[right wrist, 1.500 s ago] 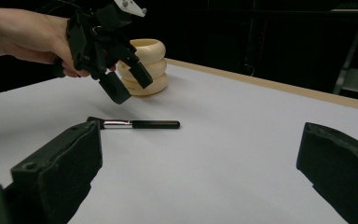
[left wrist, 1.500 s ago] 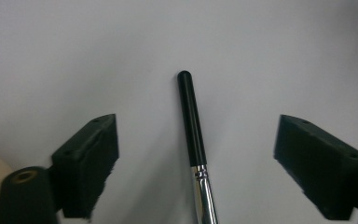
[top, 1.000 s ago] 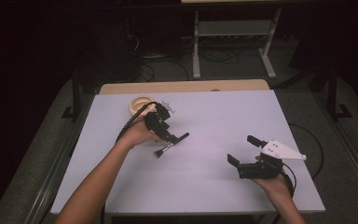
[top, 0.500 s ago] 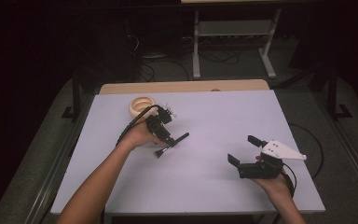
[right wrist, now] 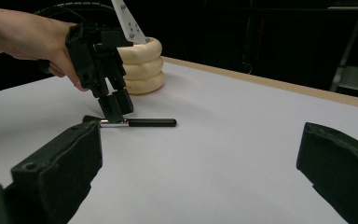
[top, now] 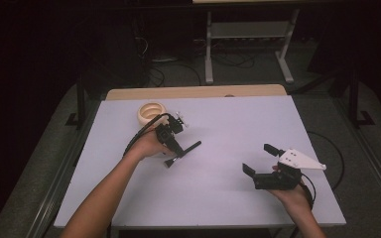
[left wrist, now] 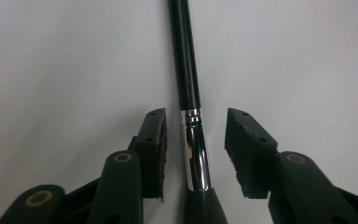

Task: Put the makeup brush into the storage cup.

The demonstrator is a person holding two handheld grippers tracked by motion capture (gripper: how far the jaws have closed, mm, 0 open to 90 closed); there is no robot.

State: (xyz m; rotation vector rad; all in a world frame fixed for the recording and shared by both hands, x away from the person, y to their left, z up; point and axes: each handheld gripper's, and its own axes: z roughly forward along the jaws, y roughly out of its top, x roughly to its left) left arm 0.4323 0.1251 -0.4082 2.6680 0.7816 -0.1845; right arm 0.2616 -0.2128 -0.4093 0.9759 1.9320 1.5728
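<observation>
A black makeup brush (left wrist: 186, 70) with a silver ferrule lies flat on the white table (top: 228, 124), left of centre. My left gripper (top: 176, 148) points down over it, one jaw on each side of the ferrule. The jaws have just been closing, and a small gap still shows on both sides of the ferrule (left wrist: 196, 158), so the pads are not pressing on it. In the right gripper view the brush (right wrist: 149, 122) lies under the left gripper (right wrist: 114, 105). My right gripper (top: 259, 158) rests low at the front right, open with nothing between its jaws.
A cream ribbed holder (top: 151, 113) stands at the back left of the table, just behind the left hand; it also appears in the right gripper view (right wrist: 144, 65). A wooden strip (top: 193, 92) runs along the table's far edge. Metal stands and cables sit on the dark floor beyond.
Both hands have kept their places. The left gripper's jaws look narrower around the brush than a second ago. The brush has not moved.
</observation>
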